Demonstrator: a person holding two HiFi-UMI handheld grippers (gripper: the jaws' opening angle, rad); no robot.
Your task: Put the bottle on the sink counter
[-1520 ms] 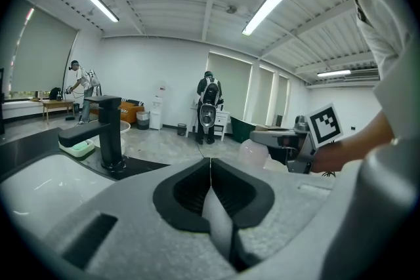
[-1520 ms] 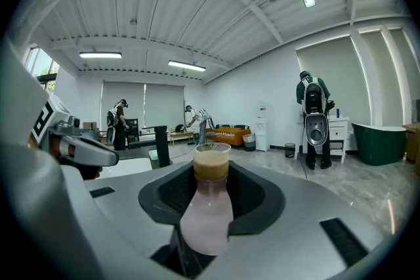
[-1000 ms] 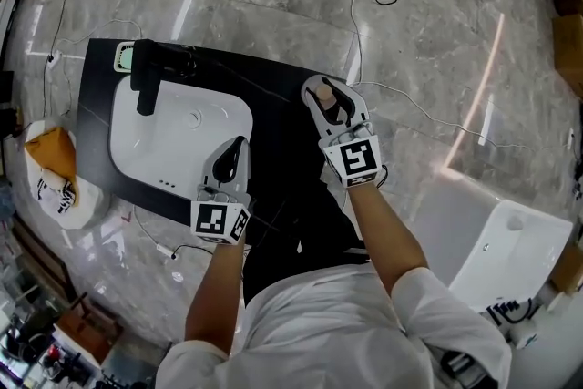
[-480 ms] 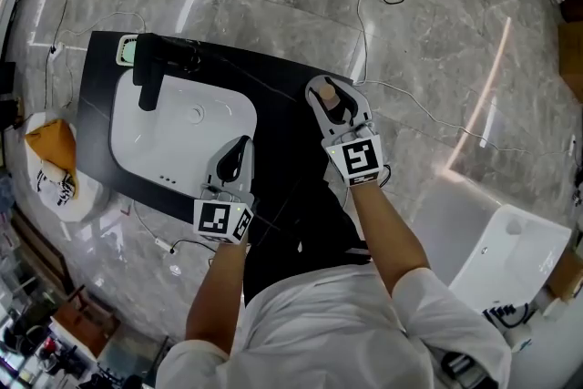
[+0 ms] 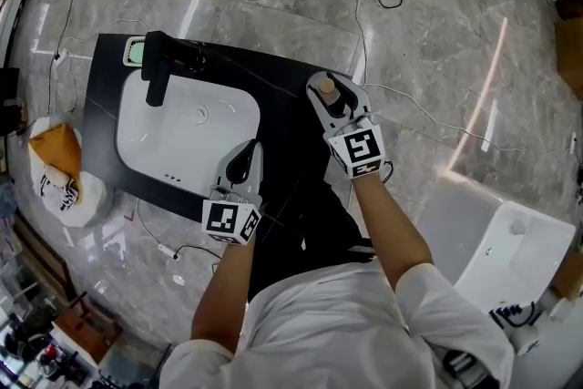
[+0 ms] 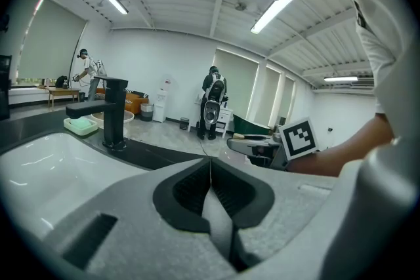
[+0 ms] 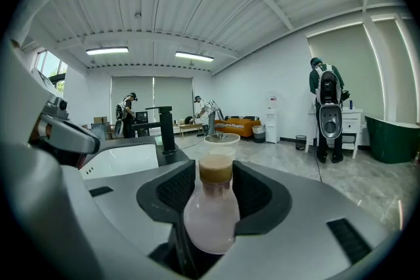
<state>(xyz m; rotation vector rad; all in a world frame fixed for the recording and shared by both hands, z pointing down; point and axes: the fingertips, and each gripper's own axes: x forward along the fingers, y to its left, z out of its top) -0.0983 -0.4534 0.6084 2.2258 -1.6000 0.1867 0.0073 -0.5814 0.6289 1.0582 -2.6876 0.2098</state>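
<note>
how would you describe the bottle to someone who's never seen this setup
Find the black sink counter with the white basin; the right gripper is at its right end. The bottle is clamped between that gripper's jaws. It is a small, round-bellied flask of pale pinkish glass with a tan cork-like stopper, and the only bottle in view.

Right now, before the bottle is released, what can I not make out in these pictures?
- Base of the bottle: right gripper view, hidden inside the body of the right gripper; head view, covered by that gripper.
- Whether it touches the counter: cannot tell, either view.
- Green item beside the faucet: too small, head view.
</note>
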